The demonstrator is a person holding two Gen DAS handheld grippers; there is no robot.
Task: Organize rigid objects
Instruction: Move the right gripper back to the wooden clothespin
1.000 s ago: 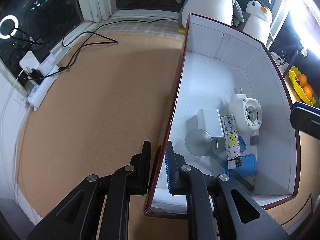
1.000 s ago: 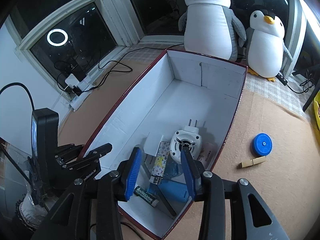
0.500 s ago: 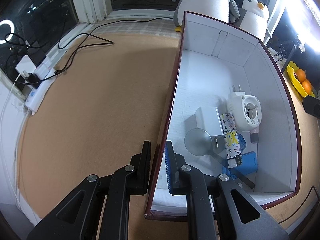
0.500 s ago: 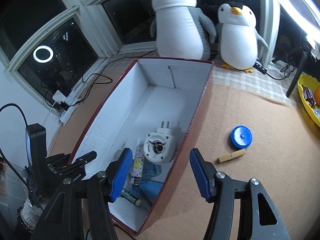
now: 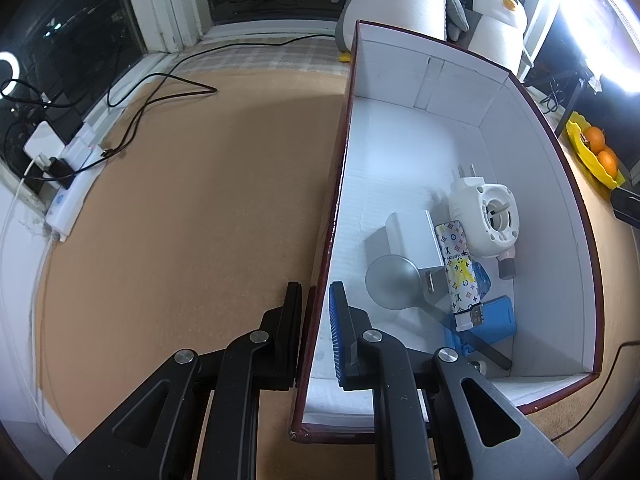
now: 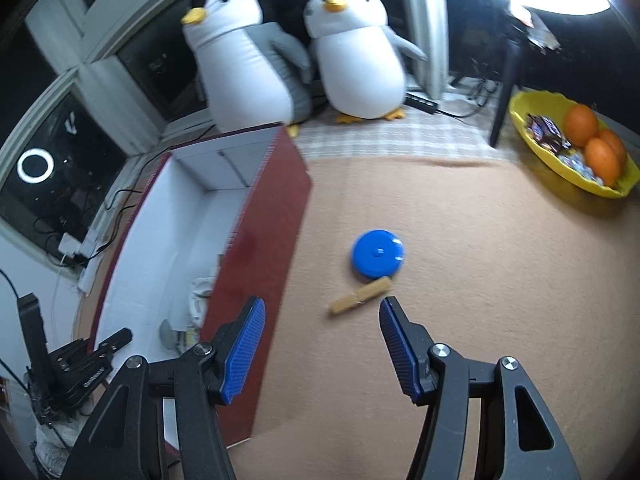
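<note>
Tan mat [image 6: 460, 280]: right tongs [image 6: 322, 344] spread before clothespin [image 6: 360, 300] and blue lid [image 6: 378, 254]; left tongs [image 5: 314, 328] pinching box wall [image 5: 338, 184].

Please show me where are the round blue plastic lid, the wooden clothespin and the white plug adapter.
Round blue plastic lid [image 6: 377, 255], right wrist view, top face.
Wooden clothespin [image 6: 360, 299], right wrist view, mid-length.
White plug adapter [image 5: 484, 220], left wrist view, round body.

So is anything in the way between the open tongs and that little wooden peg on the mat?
Nothing visible. The right tongs are open, and only bare mat lies between them and the wooden peg. The blue lid sits just behind the peg, and the box stands off to the left.
</note>
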